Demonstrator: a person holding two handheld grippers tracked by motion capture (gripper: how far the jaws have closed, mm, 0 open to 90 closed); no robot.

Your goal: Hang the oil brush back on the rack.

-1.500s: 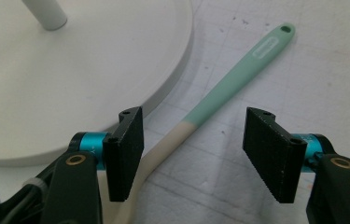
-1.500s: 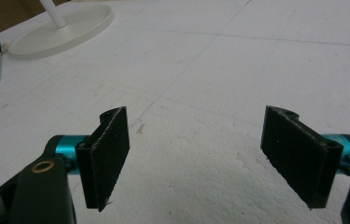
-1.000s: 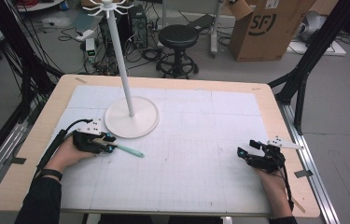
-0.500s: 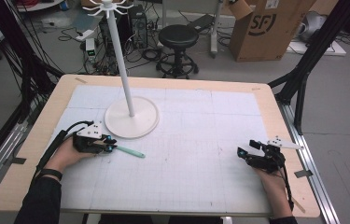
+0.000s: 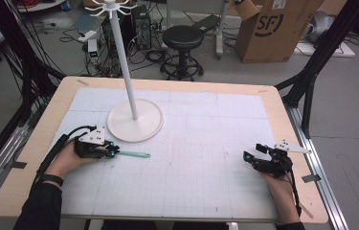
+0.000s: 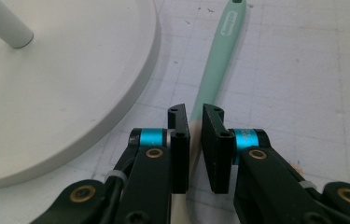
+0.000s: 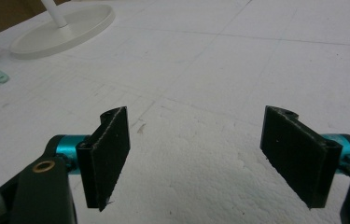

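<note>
One mint spatula (image 6: 217, 70), left claw (image 6: 195, 122) just closing, seemingly pinching it; right claw (image 7: 196, 154) spread; one stand (image 5: 135, 120)

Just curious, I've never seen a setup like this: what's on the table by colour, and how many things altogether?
White: 1, the round-based white hook stand
Mint green: 1, the long-handled plastic utensil
Black: 2, the hand-held left gripper and right gripper
Total: 4
</note>
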